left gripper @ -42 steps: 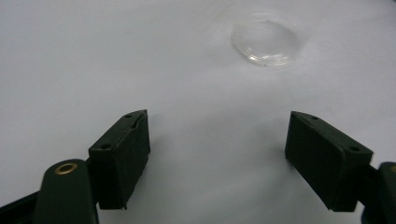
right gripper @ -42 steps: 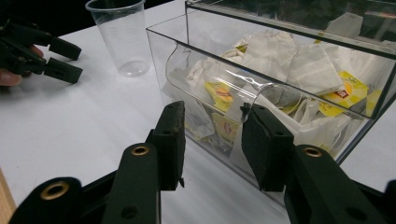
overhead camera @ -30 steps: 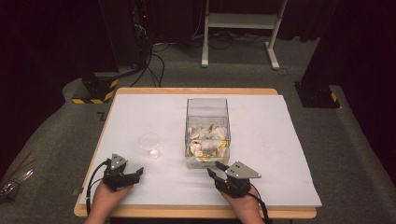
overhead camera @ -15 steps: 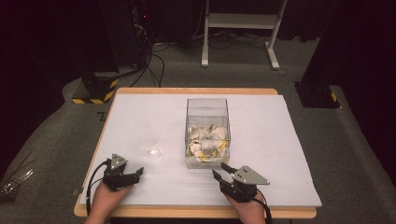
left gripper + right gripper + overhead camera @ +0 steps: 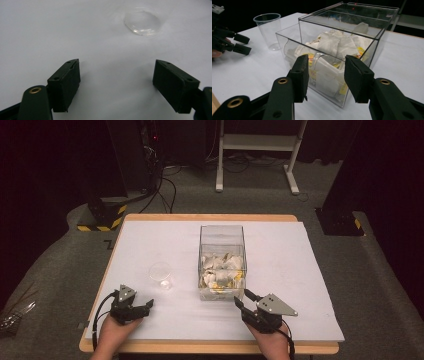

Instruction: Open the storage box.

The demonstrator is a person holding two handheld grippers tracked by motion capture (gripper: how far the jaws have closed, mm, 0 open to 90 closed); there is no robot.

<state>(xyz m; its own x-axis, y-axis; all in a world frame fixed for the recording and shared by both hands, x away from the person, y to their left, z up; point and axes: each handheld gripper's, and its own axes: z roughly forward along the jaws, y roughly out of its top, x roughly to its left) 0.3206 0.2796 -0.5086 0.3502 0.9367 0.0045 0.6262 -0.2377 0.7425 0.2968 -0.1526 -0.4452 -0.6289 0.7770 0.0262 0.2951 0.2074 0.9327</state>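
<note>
A clear plastic box (image 5: 222, 262) with paper sachets inside stands mid-table, and a clear plastic cup (image 5: 161, 274) stands to its left. My left gripper (image 5: 146, 307) rests near the front left edge, open, with bare table between its pads (image 5: 117, 72); the cup (image 5: 142, 23) lies ahead of it. My right gripper (image 5: 241, 296) sits just in front of the box's near right corner. Its jaws (image 5: 326, 65) have just been opening and stand apart with nothing between them, facing the box (image 5: 337, 50).
The white table cover (image 5: 280, 250) leaves free room right of the box and behind it. The wooden table edge (image 5: 210, 347) runs along the front. In the right gripper view the cup (image 5: 268, 27) and the left gripper (image 5: 237, 43) stand at the left.
My right gripper has drifted a little to the right and back from the box, and its jaws stand slightly wider. The left gripper has kept still.
</note>
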